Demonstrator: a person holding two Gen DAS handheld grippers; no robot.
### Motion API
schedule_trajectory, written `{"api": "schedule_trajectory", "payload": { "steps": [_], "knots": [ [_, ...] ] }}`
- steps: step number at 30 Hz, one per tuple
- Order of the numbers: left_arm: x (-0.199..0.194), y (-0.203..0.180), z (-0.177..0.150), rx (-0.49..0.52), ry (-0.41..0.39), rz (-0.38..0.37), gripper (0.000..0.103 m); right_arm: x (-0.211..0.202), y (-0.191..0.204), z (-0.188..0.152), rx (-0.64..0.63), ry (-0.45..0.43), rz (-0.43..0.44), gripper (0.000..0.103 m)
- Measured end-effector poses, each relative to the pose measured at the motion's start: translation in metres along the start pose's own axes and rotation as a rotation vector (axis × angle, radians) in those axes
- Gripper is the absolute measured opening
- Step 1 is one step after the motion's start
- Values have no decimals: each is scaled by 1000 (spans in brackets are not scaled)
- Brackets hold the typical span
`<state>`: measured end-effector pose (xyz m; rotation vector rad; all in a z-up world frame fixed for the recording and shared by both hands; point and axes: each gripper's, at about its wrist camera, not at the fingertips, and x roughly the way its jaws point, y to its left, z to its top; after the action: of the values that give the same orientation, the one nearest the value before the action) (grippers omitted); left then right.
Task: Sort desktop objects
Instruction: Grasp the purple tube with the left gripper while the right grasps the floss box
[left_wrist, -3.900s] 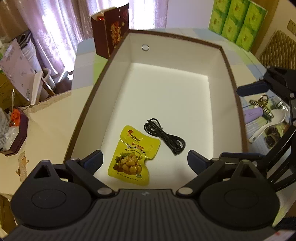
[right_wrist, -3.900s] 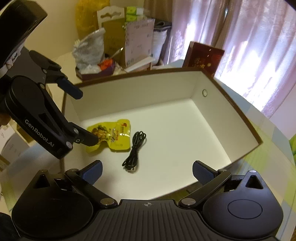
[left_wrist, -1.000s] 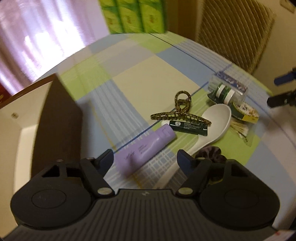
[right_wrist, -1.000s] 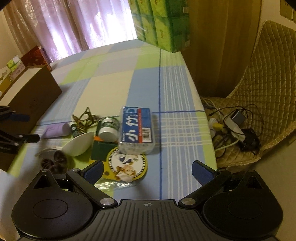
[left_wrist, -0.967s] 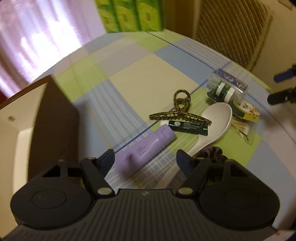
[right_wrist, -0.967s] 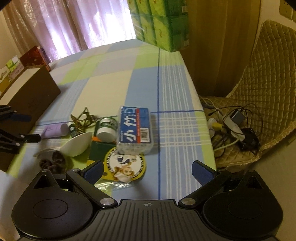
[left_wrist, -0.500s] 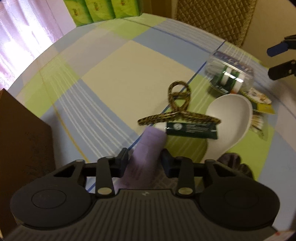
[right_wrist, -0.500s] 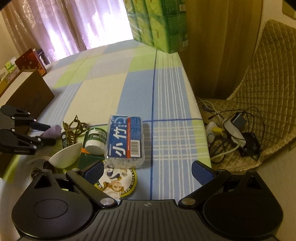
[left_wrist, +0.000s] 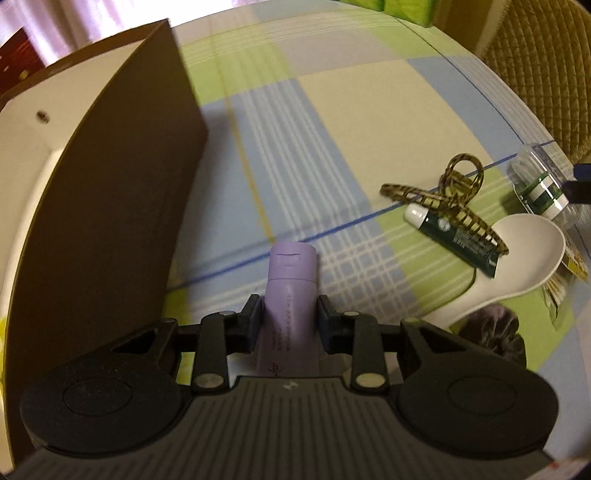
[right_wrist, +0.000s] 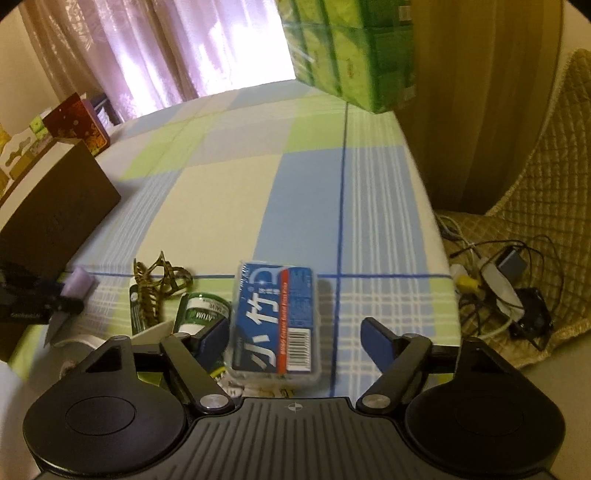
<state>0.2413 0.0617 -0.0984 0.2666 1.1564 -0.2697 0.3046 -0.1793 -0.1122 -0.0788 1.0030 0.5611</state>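
One brown box (left_wrist: 110, 206) stands on the checked desk (left_wrist: 351, 122); only the right wrist view shows one blue pack (right_wrist: 275, 319) between wide-open right tongs (right_wrist: 295, 338). Left tongs (left_wrist: 288, 314) clamp one purple tube (left_wrist: 290, 291) beside one hair clip (left_wrist: 443, 195).

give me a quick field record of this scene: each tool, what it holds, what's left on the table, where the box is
left tool: shut on the purple tube
right tool: open, over the blue case, holding nothing
box: brown, open top, left of the purple tube
left on table: hair claw, green tube, white spoon, green jar
tablecloth: checked, green and blue
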Motion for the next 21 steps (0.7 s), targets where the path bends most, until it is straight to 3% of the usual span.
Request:
{"api": "schedule_trajectory", "payload": {
  "steps": [2, 12, 21],
  "knots": [
    [-2, 1, -3, -6, -4, -5, 27, 12, 1, 2, -10, 39, -5, 56],
    [2, 4, 8, -9, -9, -70, 29, 37, 2, 11, -79, 30, -60, 55],
    [3, 0, 6, -14, -26, -63, 25, 22, 3, 1, -39, -10, -96, 54]
  ]
}}
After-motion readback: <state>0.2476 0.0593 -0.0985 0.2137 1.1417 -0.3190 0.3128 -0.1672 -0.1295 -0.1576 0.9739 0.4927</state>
